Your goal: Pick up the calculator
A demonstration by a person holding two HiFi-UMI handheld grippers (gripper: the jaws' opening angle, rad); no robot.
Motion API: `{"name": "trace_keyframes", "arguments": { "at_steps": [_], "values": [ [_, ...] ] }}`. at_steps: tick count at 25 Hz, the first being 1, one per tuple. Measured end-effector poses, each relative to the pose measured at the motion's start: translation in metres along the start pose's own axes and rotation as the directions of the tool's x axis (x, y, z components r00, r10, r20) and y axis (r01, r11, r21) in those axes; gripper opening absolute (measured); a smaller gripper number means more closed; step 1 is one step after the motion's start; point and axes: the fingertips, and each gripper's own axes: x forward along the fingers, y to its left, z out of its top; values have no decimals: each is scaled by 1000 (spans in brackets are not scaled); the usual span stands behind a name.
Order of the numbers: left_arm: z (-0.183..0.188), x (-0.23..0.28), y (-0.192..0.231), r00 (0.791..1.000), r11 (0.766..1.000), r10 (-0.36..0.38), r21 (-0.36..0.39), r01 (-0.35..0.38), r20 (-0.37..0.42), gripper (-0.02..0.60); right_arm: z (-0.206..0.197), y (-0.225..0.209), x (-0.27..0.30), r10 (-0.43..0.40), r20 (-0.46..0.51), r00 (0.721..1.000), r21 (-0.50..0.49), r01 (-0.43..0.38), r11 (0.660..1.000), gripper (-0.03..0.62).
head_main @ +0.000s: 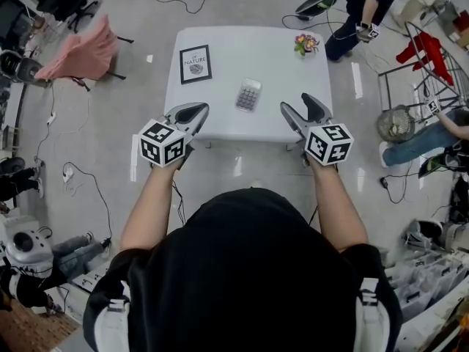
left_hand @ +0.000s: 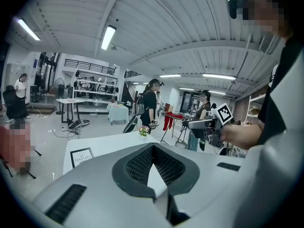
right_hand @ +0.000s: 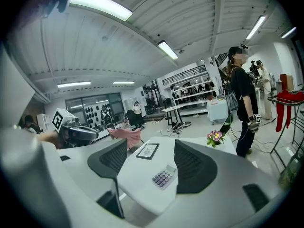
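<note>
Holding the right tool (head_main: pixel 302 107) released, jaws spread and aimed so the calculator (head_main: pixel 248 94) shows framed between them, yet well apart, flat near the middle of the table (head_main: pixel 278 64). Probably lining up 1 reach. Left tool (head_main: pixel 196 111) clenched on nothing, parked by the near edge, likely unneeded.

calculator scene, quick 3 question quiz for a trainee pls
1. True or false: the right gripper is shut on the calculator.
2. Which gripper has its jaws apart? A) left gripper B) right gripper C) both
3. In the head view, what stands near the far right corner of the table?

Key: 1 false: it is open and short of the calculator, which lies on the table. 2 B: the left jaws meet at their tips. 3 the flowers.
</note>
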Motion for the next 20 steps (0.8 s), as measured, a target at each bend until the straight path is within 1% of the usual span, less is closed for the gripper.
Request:
{"name": "trace_keyframes", "arguments": {
  "at_steps": [7,13,20],
  "values": [
    [7,14,-5,999,999,32,-6,-32,0,18,4,-19,5,36,-15,999,-2,-36,999,319],
    [15,16,-7,997,998,68,-10,-68,21,18,9,-29,7,62,-19,998,-9,-62,998,318],
    [6,15,-20,997,997,73,-19,-72,18,18,3,-27,-2,74,-25,997,-9,-74,997,313]
  ]
}}
